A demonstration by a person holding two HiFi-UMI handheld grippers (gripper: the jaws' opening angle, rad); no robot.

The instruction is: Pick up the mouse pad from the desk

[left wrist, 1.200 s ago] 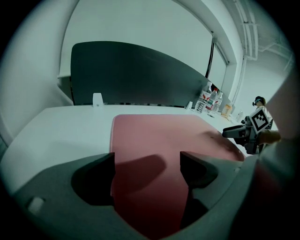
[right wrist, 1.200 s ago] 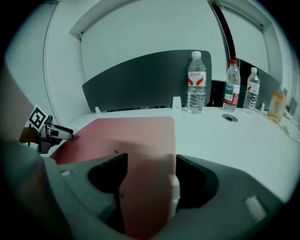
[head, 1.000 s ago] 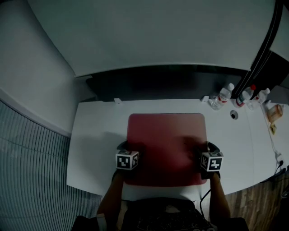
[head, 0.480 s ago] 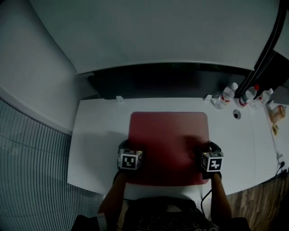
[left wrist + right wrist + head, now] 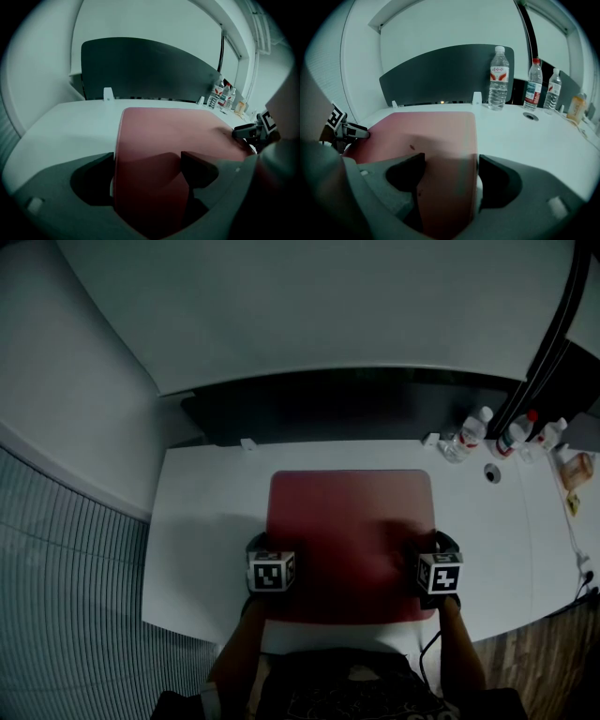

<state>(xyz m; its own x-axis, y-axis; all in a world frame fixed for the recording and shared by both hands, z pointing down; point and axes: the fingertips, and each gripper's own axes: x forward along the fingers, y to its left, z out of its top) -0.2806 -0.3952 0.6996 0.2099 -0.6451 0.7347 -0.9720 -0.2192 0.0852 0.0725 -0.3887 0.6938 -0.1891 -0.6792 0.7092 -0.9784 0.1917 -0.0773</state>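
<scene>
two grippers bracket the red mouse pad at the centre of the head view as i work the rig. over the last second little changes: the left gripper edges a touch inward along the pad's lower left side, the right gripper holds its place at the lower right, and the pad lies flat on the white desk as before. i take that to mean the approach is finished and the grasp itself is not yet made. the head view hides the fingers under the marker cubes, so the grip has to be read from the gripper views. the left gripper view shows its jaws apart, straddling the pad's left edge, one jaw over bare desk and the other over the red surface. the right gripper view shows the same on the opposite side, jaws apart with the pad's right edge running between them. neither pair is clamped on anything. the right gripper view also gives the water bottles upright in the upper right of its frame, well apart from the pad, which the head view shows only as small shapes. each gripper view catches the other gripper at its frame's edge.
</scene>
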